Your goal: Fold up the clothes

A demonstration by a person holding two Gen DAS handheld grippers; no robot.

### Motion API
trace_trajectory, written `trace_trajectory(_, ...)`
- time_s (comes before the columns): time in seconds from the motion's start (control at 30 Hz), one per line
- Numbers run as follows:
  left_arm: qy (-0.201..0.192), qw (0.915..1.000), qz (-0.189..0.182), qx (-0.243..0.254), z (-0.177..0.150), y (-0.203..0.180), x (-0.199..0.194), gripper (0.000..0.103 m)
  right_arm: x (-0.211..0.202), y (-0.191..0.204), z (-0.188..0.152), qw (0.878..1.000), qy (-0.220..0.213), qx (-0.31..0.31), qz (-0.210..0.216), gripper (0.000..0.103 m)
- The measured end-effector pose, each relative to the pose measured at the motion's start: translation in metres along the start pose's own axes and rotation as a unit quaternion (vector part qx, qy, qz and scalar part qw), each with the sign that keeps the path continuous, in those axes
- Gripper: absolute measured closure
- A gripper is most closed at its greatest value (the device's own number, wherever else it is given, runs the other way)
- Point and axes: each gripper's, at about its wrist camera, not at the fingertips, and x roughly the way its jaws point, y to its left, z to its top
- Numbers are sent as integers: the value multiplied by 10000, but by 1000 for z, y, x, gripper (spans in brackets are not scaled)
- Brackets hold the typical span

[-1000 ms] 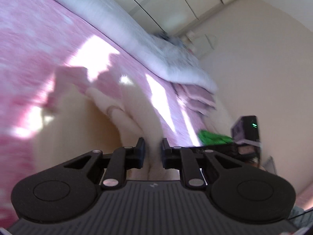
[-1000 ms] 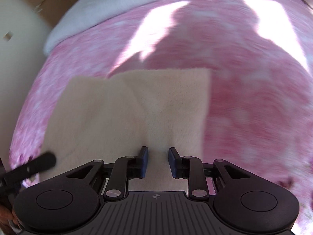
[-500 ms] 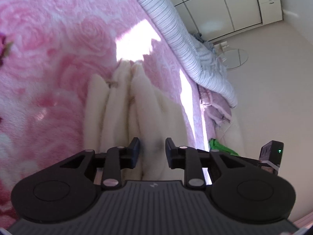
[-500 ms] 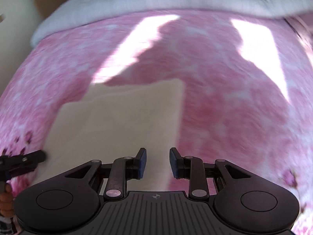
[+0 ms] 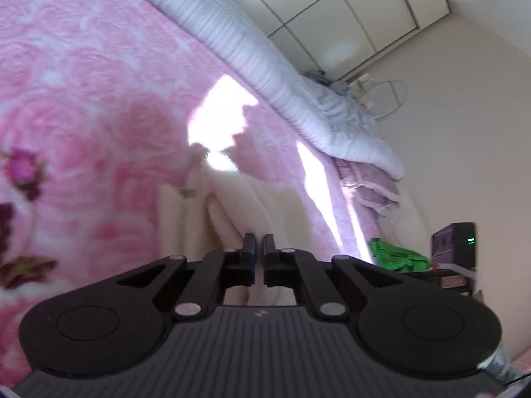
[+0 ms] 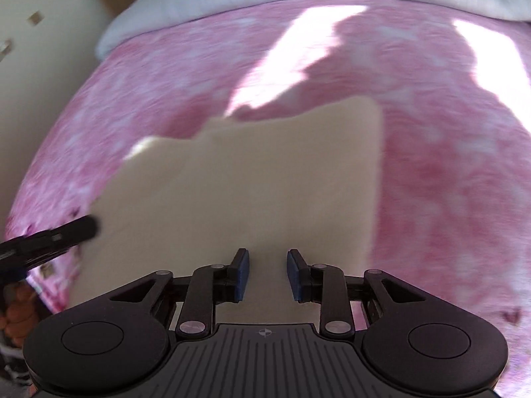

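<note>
A cream fleece garment [image 6: 259, 179] lies folded flat on the pink floral blanket [image 6: 448, 165]. In the left wrist view its stacked layers [image 5: 239, 205] show edge-on. My left gripper [image 5: 259, 248] is at the garment's near edge with its jaws almost together; whether cloth is pinched between them is hidden. My right gripper [image 6: 267, 265] is open and empty, low over the garment's near edge. The left gripper's fingers [image 6: 66, 232] reach in at the left of the right wrist view.
A white-grey duvet [image 5: 298, 76] runs along the bed's far side. A green cloth [image 5: 395, 255] and a black device with a green light [image 5: 454, 242] sit beyond the bed's right edge. Wardrobe doors [image 5: 348, 16] stand behind.
My left gripper's jaws have closed from open to nearly together at the garment's edge. My right gripper stays open and has shifted slightly over the garment.
</note>
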Motion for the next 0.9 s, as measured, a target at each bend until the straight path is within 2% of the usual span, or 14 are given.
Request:
trace_trajectory(0.13,104,9985,-182,-499,-1,13,7,100,7,13,-7,9994,-170,-255,-171,73)
trace_trajectory(0.23,182,9952,-346,-897,-2,22,13,96,-7,2,-9,9993,-319,-63,-164,73)
trace_trajectory(0.27,207,9937,-401,-1029,-2,25,15,91,-14,-4,-10,9990,-383,27,-232,73)
trace_trajectory(0.3,223,9920,-464,-1150,-1,27,15,81,-19,-12,-11,9984,-430,123,-344,73)
trace_trajectory(0.37,244,9911,-498,-1210,1,27,16,73,-31,-28,-11,9965,-524,316,-567,73)
trace_trajectory(0.4,246,9920,-460,-1146,1,27,16,72,-35,-37,-12,9953,-549,419,-675,73)
trace_trajectory(0.53,253,9952,-310,-888,2,24,16,79,-18,-62,-16,9931,-111,809,-847,73)
trace_trajectory(0.57,255,9959,-273,-824,2,23,16,90,-11,-63,-19,9928,4,856,-836,73)
trace_trajectory(0.6,256,9965,-235,-759,2,22,16,94,-5,-63,-23,9929,115,877,-801,73)
trace_trajectory(0.63,258,9971,-198,-695,2,21,16,94,-1,-61,-27,9925,167,885,-827,74)
trace_trajectory(0.73,263,9984,-85,-500,3,19,16,95,-1,-45,-29,9942,81,628,-869,91)
trace_trajectory(0.9,272,9994,103,-176,4,15,16,95,0,-20,-27,9957,-5,265,-887,95)
